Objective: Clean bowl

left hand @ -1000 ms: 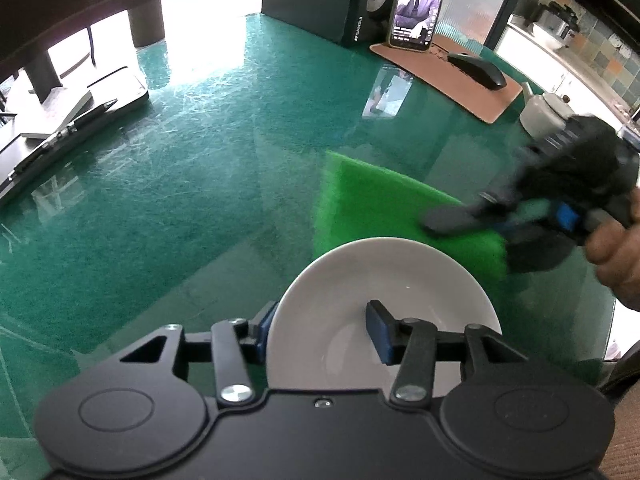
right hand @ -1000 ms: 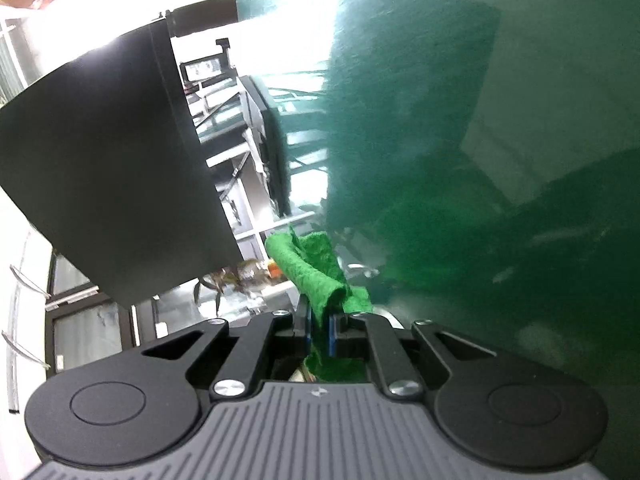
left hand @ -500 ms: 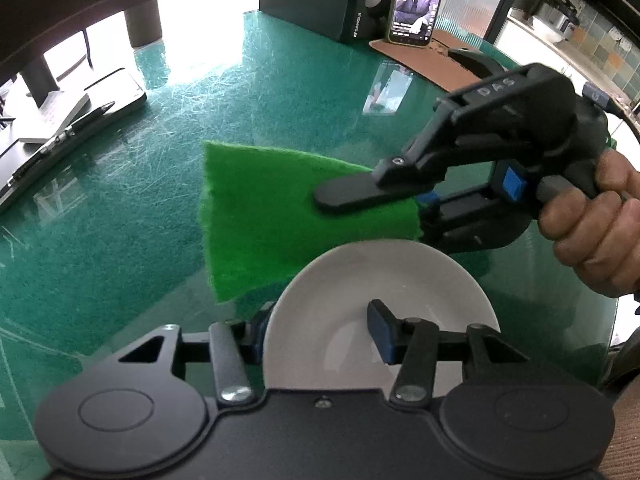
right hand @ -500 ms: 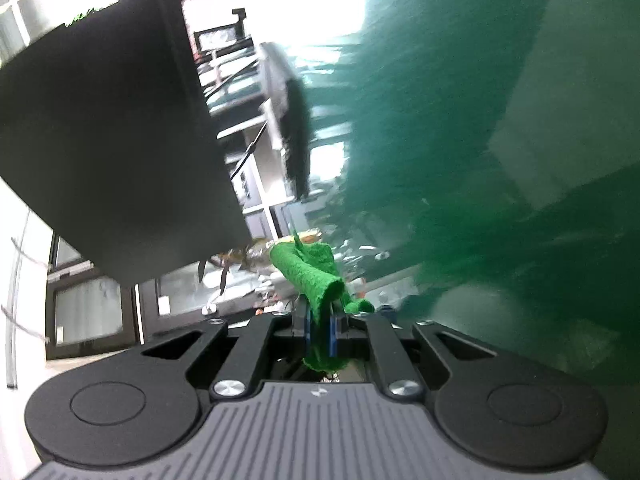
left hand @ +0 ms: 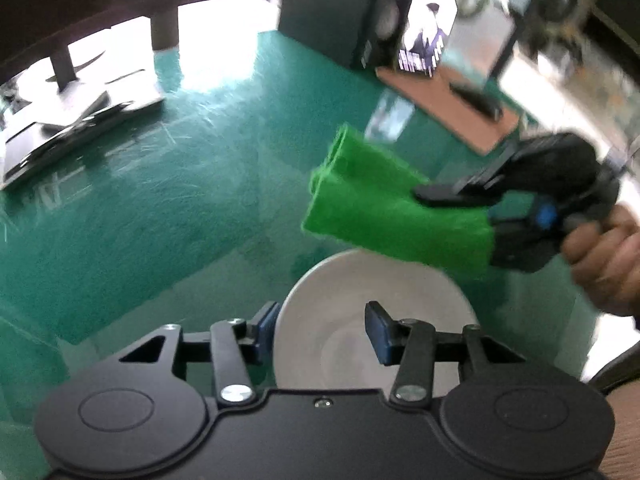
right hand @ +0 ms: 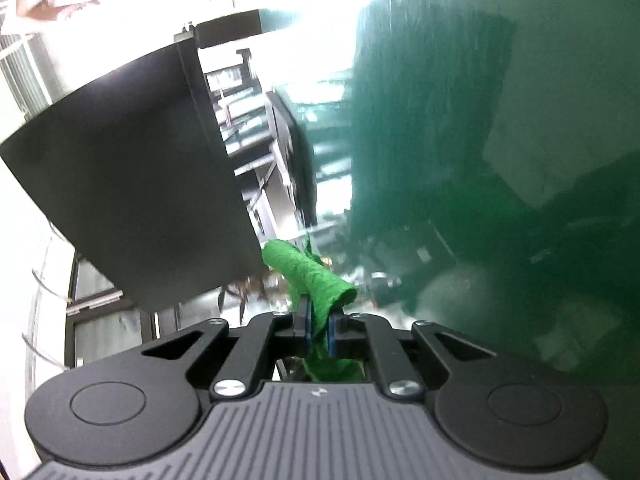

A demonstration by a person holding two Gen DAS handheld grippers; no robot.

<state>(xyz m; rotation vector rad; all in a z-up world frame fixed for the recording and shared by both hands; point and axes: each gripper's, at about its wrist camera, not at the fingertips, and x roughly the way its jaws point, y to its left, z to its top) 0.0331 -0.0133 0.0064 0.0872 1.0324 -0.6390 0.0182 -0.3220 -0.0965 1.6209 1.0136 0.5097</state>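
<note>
**Green cloth held over the white bowl, wiping not yet begun**

A round white bowl (left hand: 376, 320) is seen on the shiny green glass table (left hand: 160, 208), low in the left wrist view. The near rim of the bowl is gripped by the left gripper (left hand: 322, 330): one blue-padded finger is outside the rim and the other is inside the bowl. The jaws are set narrow, with only the rim between them, so the bowl is kept in place.

A soft green cleaning cloth (left hand: 384, 208) is pinched by the right gripper (left hand: 452, 196), which is held in a bare hand (left hand: 604, 264). The cloth is folded over at its far end and is held in the air above the far edge of the bowl. It cannot be told if the bowl is touched by it. In the right wrist view the jaws of that gripper are seen almost closed, with the cloth (right hand: 316, 280) squeezed between the blue pads.

It is judged that the cloth must be brought down into the bowl and rubbed around.

Some things could go wrong. The cloth is held only by one edge, so it could be pulled out of the pads if it is pressed hard. The bowl is held only at its rim, so it could be tipped or slid on the smooth glass if the push comes from the far side. The cloth could also be bunched up, and then some of the bowl would be missed.
</note>
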